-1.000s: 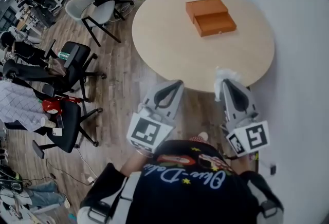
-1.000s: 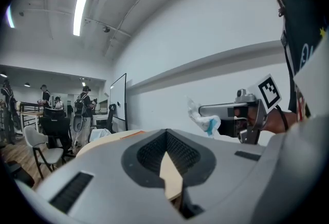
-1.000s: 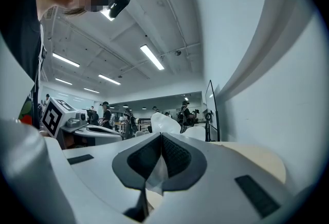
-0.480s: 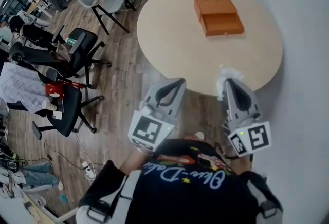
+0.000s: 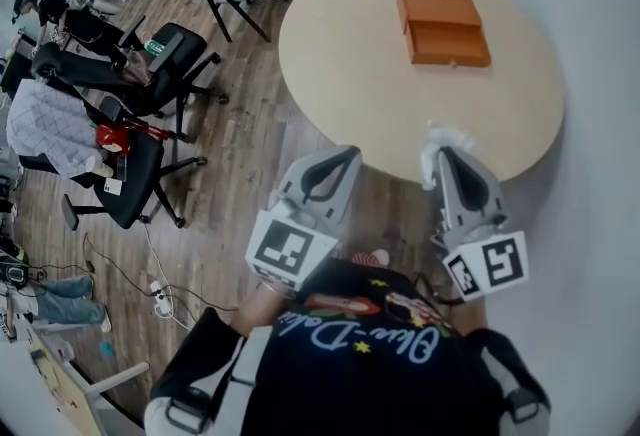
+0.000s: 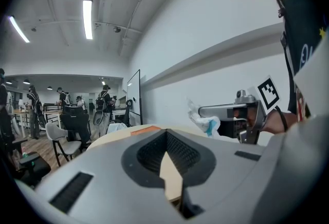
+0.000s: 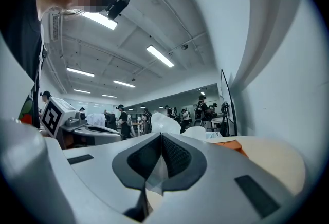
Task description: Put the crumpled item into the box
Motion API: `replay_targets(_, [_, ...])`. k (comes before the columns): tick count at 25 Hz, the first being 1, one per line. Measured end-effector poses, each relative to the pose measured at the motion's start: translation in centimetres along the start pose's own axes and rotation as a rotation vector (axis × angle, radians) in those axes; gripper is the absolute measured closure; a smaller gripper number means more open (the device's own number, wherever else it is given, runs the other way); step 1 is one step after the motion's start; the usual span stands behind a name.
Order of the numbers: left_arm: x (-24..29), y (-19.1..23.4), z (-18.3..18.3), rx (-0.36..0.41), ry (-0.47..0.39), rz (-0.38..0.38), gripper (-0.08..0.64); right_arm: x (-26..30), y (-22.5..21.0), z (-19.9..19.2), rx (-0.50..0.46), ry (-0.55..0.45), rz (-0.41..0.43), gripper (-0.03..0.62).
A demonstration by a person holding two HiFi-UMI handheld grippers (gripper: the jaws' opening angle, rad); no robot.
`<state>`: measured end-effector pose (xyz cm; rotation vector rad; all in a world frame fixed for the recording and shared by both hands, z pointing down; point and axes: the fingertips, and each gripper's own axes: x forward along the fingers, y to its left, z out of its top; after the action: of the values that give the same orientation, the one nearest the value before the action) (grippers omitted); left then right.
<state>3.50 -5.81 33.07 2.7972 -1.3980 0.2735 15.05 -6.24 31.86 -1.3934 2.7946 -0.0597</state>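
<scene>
Pinching the crumpled item (image 5: 444,136), right tongs (image 5: 441,155) hover well short of the box (image 5: 443,27); placing remains. Left tongs (image 5: 343,158) pressed together, empty.

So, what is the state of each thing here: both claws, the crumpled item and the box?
left claw: shut, empty, near the edge of the table.
right claw: shut on the crumpled item, at the table's near edge.
crumpled item: white, gripped, sticks out past the claw tips, not yet in the box.
box: orange, on the table, two parts side by side; open or closed, I cannot tell.
</scene>
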Motion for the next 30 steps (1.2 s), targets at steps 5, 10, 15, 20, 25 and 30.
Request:
replay_targets(5, [1.0,-1.4,0.5,0.012,-0.007,-0.01,0.568,-1.1,-1.2,0.0,0.006,-0.008,-0.013,0.592])
replay_targets(10, [2.6,-2.5,0.3,0.017,0.002,-0.044,0.568,-2.4,-2.4,-0.5,0.02,-0.012,-0.046,0.592])
replay_targets(15, [5.3,-4.0,1.0,0.037,-0.016,-0.101,0.568,-3.5,-5.1,-0.5,0.018,-0.02,-0.104,0.592])
replay_targets(20, [7.9,-4.0,2.1,0.051,-0.045,-0.145,0.568,-3.5,-6.9,0.5,-0.002,-0.041,-0.152,0.592])
replay_targets(25, [11.0,-4.4,3.3,0.058,-0.069,-0.19,0.568,-3.3,-9.3,1.6,-0.025,-0.047,-0.185,0.592])
replay_targets(30, [13.4,-3.9,4.2,0.035,-0.089,-0.2,0.568,-2.4,-11.4,2.4,-0.035,-0.05,-0.203,0.592])
